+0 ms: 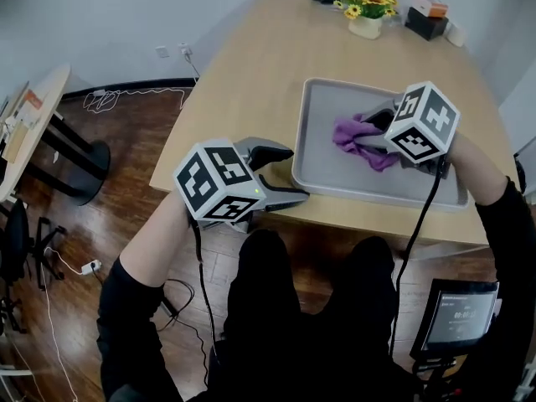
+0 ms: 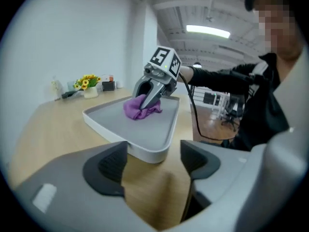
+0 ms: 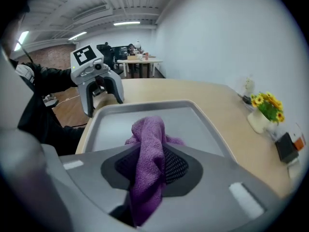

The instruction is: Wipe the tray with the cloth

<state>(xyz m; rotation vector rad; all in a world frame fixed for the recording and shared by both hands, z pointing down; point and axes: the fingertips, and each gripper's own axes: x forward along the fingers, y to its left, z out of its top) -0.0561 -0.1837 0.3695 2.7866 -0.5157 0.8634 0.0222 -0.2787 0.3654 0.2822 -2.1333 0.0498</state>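
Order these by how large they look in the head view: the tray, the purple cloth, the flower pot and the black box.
1. tray
2. purple cloth
3. flower pot and black box: they look about equal, and both stand far from the camera, so I do not rank them.

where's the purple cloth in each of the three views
Head view: purple cloth right of centre, on the grey tray, held by the right gripper.
Left gripper view: cloth near centre, in the middle of the tray.
Right gripper view: cloth at bottom centre, pinched between the jaws.
Shared landmark: the yellow flowers, visible in all three.
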